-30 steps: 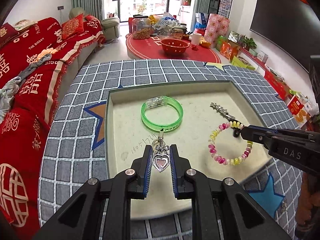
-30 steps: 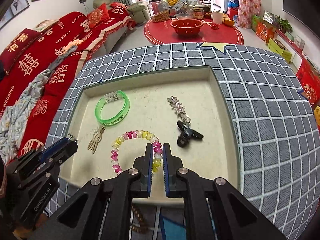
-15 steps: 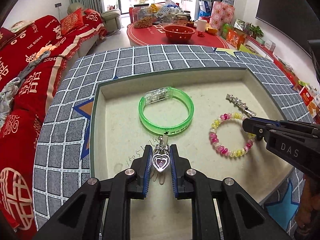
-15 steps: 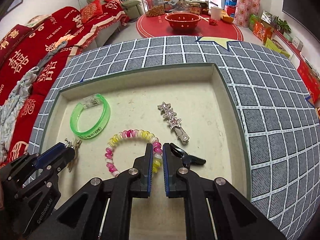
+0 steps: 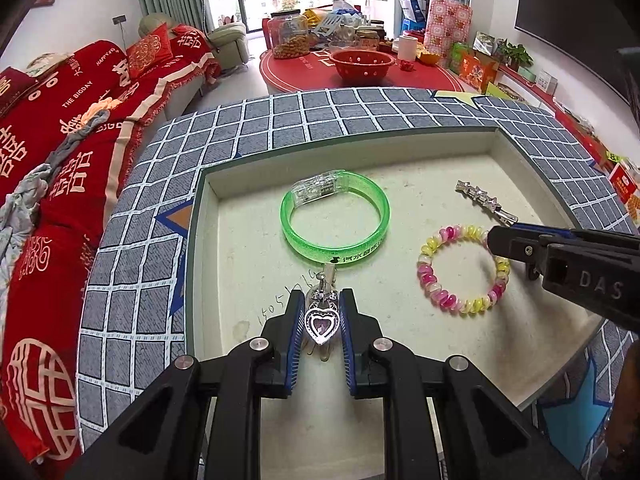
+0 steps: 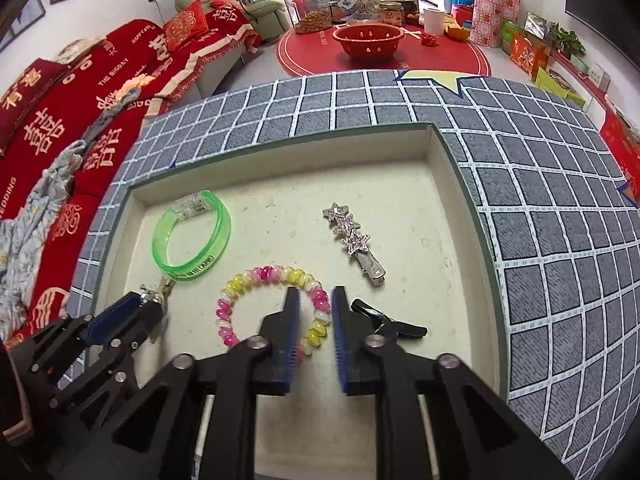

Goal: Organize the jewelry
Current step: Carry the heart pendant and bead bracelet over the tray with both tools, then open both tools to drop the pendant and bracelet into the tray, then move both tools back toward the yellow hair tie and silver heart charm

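Left wrist view: a heart pendant (image 5: 321, 325) is clamped in the left gripper (image 5: 320, 300) at lower centre, low over the tray (image 5: 400, 138). The right gripper's (image 6: 314, 300) jaws are opening astride the beaded bracelet (image 6: 276, 304); it could be snagged and dragged.

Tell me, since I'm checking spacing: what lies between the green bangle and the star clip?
Only bare tray floor between bangle and clip, in the right wrist view.
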Demonstrator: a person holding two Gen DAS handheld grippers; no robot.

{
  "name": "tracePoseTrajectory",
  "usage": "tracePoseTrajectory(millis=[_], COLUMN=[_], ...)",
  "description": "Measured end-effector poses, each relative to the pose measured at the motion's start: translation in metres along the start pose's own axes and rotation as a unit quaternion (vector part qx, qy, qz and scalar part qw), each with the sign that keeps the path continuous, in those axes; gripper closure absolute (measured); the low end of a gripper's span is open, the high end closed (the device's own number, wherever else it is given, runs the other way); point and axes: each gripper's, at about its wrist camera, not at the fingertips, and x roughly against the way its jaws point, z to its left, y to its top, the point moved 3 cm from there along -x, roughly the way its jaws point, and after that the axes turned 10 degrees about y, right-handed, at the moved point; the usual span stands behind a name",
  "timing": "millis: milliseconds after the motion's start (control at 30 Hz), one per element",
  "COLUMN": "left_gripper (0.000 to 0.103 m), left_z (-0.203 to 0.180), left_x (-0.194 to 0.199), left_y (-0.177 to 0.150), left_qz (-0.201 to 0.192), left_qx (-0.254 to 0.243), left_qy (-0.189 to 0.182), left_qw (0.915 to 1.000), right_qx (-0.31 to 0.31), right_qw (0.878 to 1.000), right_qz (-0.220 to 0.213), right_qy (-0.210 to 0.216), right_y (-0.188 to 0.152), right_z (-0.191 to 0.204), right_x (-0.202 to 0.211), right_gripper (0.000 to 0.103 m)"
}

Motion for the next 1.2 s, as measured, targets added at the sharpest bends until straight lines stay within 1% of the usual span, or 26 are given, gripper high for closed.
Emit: tracePoseTrajectory(millis=[33,67,100,300,467,500,533,600,667,700,733,767,833,867,900,933,1000,1100,1200], left_gripper=[0.072,0.072,0.072,0.072,0.071,0.042,0.0,0.0,0.0,0.0,0.0,0.0,0.0,0.0,0.0,0.0,0.0,0.0,0.0], left_z=[0.0,0.001,0.001,0.0,0.002,0.003,0.004,0.009,0.009,0.01,0.01,0.011,0.012,0.013,0.015,0.015,0.017,0.015,0.012], left_x=[0.001,0.002,0.003,0.011,0.021,0.023,0.025,0.038,0.043,0.047,0.051,0.056,0.064,0.068,0.073,0.078,0.087,0.101,0.114], left_y=[0.0,0.001,0.002,0.004,0.004,0.004,0.003,0.002,0.002,0.001,0.0,-0.002,-0.006,-0.008,-0.012,-0.016,-0.024,-0.04,-0.057], left_qz=[-0.002,-0.002,-0.004,-0.015,-0.025,-0.026,-0.029,-0.058,-0.057,-0.059,-0.063,-0.067,-0.074,-0.075,-0.075,-0.074,-0.077,-0.073,-0.07], left_qx=[0.001,0.002,0.003,0.0,0.002,0.003,0.007,0.024,0.018,0.017,0.017,0.017,0.016,0.017,0.019,0.02,0.024,0.014,0.012], left_qy=[0.0,0.0,-0.001,0.0,0.001,0.003,0.007,0.014,0.01,0.009,0.012,0.018,0.017,0.013,0.006,0.002,-0.003,-0.026,-0.042], left_qw=[1.0,1.0,1.0,0.9999,0.9997,0.9996,0.9995,0.9979,0.9982,0.9981,0.9978,0.9974,0.997,0.9969,0.997,0.997,0.9968,0.9969,0.9966], right_qx=[-0.002,-0.005,-0.007,-0.025,-0.042,-0.045,-0.049,-0.054,-0.057,-0.058,-0.059,-0.061,-0.063,-0.063,-0.062,-0.061,-0.057,-0.049,-0.05], right_qw=[1.0,1.0,1.0,0.998,0.997,0.997,0.997,0.996,0.996,0.996,0.996,0.995,0.994,0.994,0.994,0.993,0.992,0.989,0.988], right_qz=[-0.005,-0.014,-0.021,-0.048,-0.06,-0.061,-0.062,-0.064,-0.067,-0.068,-0.069,-0.073,-0.08,-0.084,-0.089,-0.094,-0.108,-0.132,-0.142], right_qy=[0.003,0.004,0.005,0.015,0.017,0.019,0.02,0.02,0.018,0.018,0.019,0.021,0.026,0.028,0.032,0.035,0.041,0.04,0.042], right_y=[0.001,0.002,0.002,0.002,-0.01,-0.012,-0.016,-0.022,-0.03,-0.034,-0.037,-0.042,-0.048,-0.052,-0.056,-0.059,-0.068,-0.081,-0.096], right_z=[0.0,0.0,0.0,-0.005,-0.016,-0.02,-0.023,-0.028,-0.033,-0.035,-0.035,-0.037,-0.037,-0.037,-0.037,-0.037,-0.037,-0.036,-0.037], right_x=[0.004,0.009,0.013,0.04,0.06,0.064,0.068,0.075,0.083,0.087,0.09,0.095,0.104,0.11,0.116,0.12,0.134,0.152,0.167], right_gripper=[0.055,0.049,0.047,0.047,0.046,0.045,0.045,0.044,0.044,0.041,0.036,0.033,0.031,0.028,0.016,0.014,0.012,0.01,0.009])
